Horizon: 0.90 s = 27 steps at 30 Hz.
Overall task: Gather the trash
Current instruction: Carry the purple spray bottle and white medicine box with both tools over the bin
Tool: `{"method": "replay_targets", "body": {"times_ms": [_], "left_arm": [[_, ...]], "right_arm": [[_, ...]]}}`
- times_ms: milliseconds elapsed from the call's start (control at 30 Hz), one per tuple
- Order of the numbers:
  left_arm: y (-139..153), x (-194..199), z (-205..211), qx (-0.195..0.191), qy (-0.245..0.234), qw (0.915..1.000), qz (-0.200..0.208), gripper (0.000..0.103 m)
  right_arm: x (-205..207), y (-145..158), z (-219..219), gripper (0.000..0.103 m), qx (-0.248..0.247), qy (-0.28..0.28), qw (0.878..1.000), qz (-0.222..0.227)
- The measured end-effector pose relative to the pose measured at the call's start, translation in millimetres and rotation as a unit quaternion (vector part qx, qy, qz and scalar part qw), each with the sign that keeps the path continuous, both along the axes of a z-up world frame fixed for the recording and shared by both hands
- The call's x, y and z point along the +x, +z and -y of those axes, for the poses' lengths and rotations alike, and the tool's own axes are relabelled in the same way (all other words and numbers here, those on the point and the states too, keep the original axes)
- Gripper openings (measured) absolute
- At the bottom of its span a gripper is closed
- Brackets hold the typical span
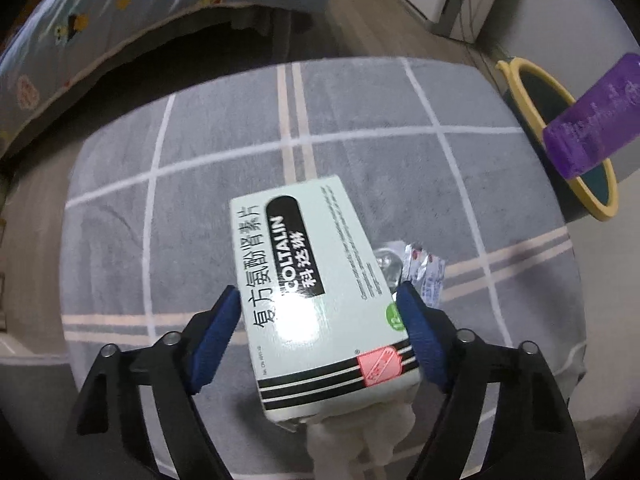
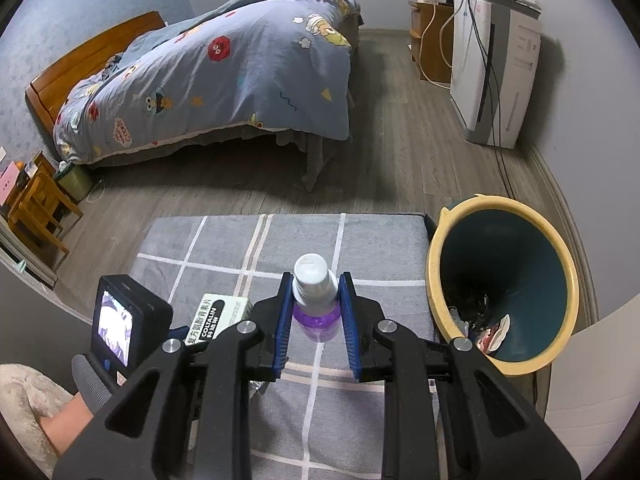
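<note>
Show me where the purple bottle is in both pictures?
Left wrist view: the purple bottle sticks in from the right edge, in front of the yellow-rimmed bin.
Right wrist view: the purple bottle is in the lower middle, clamped between the blue pads of the right gripper, white cap pointing away.
Shared landmark: the yellow-rimmed bin, at the right in both views.

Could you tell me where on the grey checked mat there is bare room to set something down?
The far half of the mat, toward the bed, is bare. The near part is crowded: medicine box, blister pack and both grippers. The bin borders its right edge.
</note>
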<state>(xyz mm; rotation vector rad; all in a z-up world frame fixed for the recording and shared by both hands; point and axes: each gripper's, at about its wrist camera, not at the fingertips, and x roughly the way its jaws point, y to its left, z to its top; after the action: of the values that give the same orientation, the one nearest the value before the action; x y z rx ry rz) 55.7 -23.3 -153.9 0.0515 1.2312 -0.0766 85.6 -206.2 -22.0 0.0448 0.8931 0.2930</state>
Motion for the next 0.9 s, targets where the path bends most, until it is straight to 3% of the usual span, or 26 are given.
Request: {"method": "replay_targets", "body": {"times_ms": [367, 600, 900], "left_arm": [[50, -7, 6, 0.016, -0.035, 0.9953, 0.088, 0.075], [78, -14, 16, 0.015, -0.056, 0.9911, 0.120, 0.075], [113, 9, 62, 0.013, -0.107, 0.9807, 0.163, 0.075]], "right_arm": [[4, 13, 26, 0.022, 0.022, -0.027, 0.999, 0.011], [8, 23, 46, 0.023, 0.033, -0.046, 0.998, 0.019], [19, 31, 102, 0.023, 0.053, -0.104, 0.993, 0.031]]}}
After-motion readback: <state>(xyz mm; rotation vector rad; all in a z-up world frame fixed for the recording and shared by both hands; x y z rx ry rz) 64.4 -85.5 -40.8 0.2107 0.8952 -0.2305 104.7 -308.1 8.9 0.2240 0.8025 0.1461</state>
